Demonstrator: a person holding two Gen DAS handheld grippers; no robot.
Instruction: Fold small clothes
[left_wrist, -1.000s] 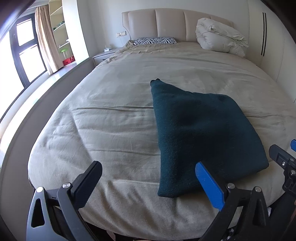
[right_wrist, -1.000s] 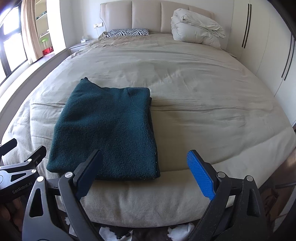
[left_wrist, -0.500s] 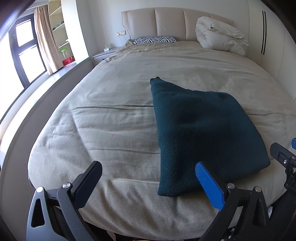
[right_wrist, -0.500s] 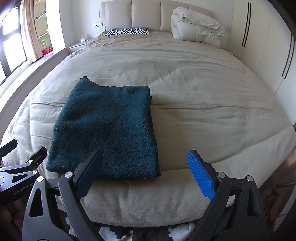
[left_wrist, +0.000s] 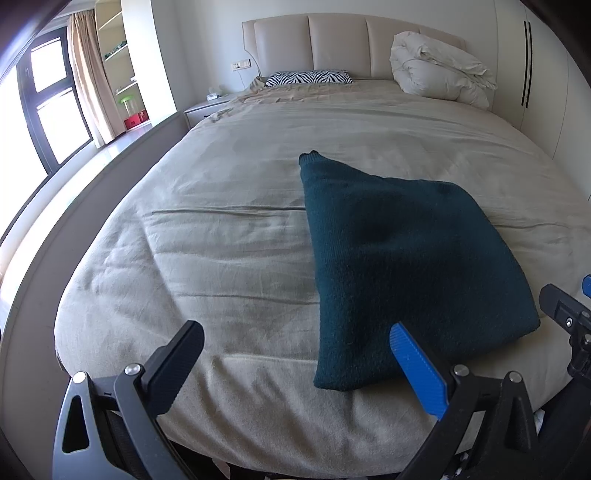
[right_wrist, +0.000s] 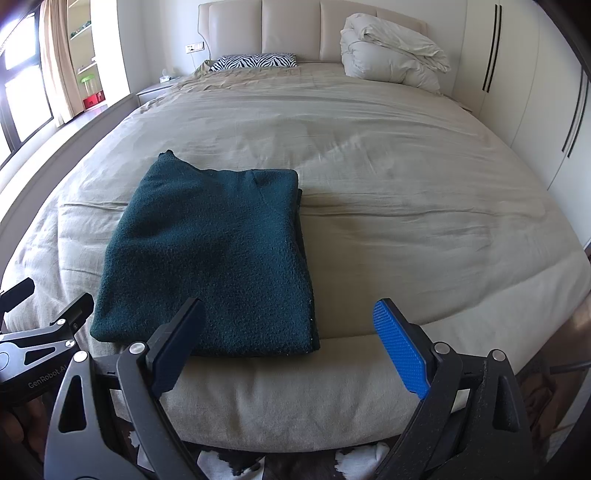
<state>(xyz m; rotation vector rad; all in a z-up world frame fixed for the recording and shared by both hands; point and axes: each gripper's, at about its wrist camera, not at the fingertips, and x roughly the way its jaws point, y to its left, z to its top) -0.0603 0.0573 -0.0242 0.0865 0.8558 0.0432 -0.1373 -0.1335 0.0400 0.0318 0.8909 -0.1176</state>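
Observation:
A dark teal knitted garment (left_wrist: 399, 258) lies folded into a flat rectangle near the foot of the beige bed (left_wrist: 229, 229); it also shows in the right wrist view (right_wrist: 218, 258). My left gripper (left_wrist: 295, 354) is open and empty, held off the foot edge to the garment's near left. My right gripper (right_wrist: 291, 339) is open and empty, just short of the garment's near right corner. Neither touches the cloth. The right gripper's fingers (left_wrist: 565, 314) show at the right edge of the left wrist view, the left gripper (right_wrist: 40, 328) at the left edge of the right wrist view.
A bundled white duvet (right_wrist: 388, 59) and a zebra-striped pillow (right_wrist: 255, 61) lie by the padded headboard. A nightstand (left_wrist: 207, 109) stands at the bed's left. Wardrobe doors (right_wrist: 524, 92) line the right wall. A window and shelves are at the far left.
Almost nothing: both grippers stay open and hover at the foot of the bed. The garment has not moved.

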